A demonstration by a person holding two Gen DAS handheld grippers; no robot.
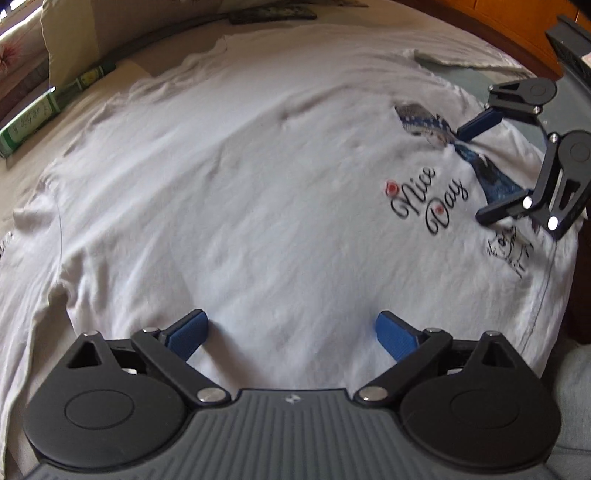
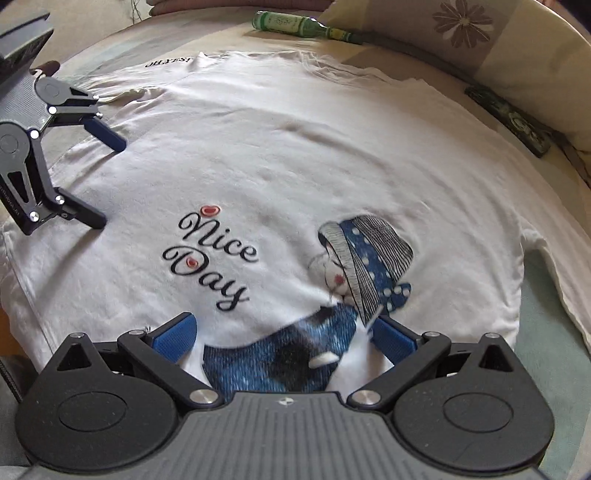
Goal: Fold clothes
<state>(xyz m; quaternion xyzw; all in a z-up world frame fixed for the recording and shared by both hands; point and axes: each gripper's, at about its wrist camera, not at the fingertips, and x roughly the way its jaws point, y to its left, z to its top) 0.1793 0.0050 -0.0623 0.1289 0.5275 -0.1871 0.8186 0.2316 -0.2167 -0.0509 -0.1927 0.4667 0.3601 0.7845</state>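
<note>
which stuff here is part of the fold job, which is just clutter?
Job:
white T-shirt, spread flat
left gripper, open over the shirt
right gripper, open over the print

Clutter:
green bottle, beyond the shirt
dark flat object by the cushion
cushion

One white T-shirt (image 2: 295, 155), two grippers, one green bottle (image 2: 295, 24), one flowered pillow (image 2: 461, 33), one dark flat case (image 2: 513, 120)

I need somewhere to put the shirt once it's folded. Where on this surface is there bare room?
Little room: the white T-shirt covers most of the surface. Bare patches lie beyond its sleeve, a pale green strip, and beyond its far edge, near the green bottle. By the floral cushion and dark flat object it is crowded.
</note>
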